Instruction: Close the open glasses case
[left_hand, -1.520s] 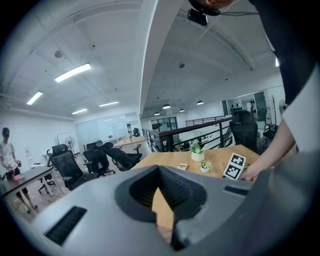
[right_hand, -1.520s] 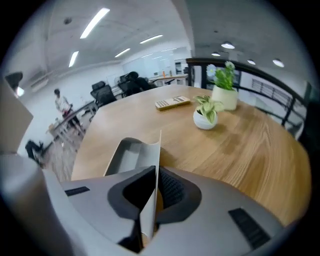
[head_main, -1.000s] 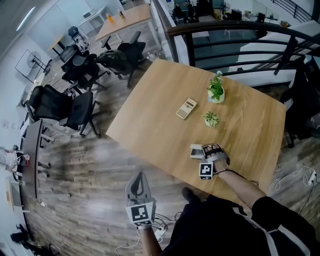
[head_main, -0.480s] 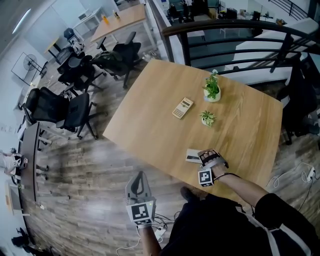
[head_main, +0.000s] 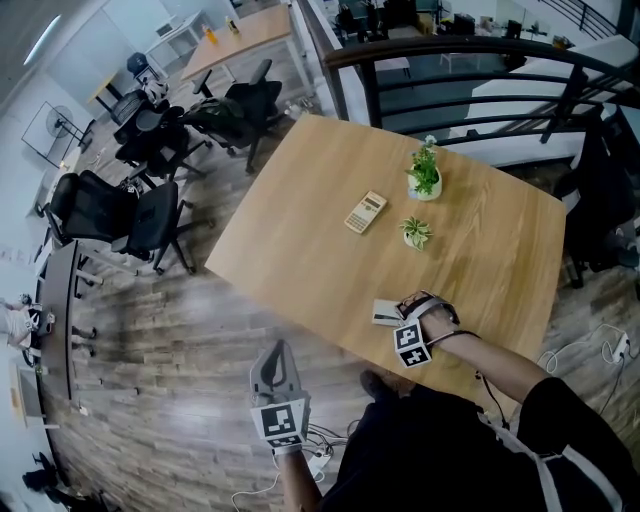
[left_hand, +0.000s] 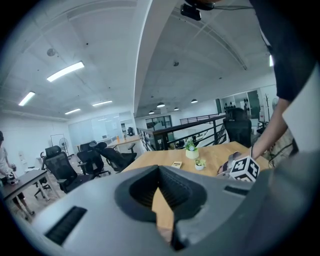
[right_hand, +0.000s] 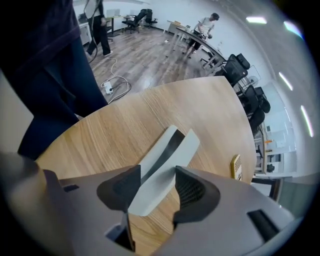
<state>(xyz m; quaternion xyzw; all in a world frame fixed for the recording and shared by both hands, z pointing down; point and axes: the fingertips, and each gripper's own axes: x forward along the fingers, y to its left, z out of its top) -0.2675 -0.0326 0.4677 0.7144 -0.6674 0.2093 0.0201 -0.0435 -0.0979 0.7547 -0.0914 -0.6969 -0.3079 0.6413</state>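
Right gripper (right_hand: 159, 175): jaws spread, straddling glasses case (right_hand: 172, 150), contact unclear. Case lies on tabletop (right_hand: 110, 130) near person's edge, halves almost together, dark slit between them. Step, by my read: final closing squeeze. Next: pinch halves evenly, avoid sliding case. Left gripper (left_hand: 161, 192): pressed together, empty, off tabletop.
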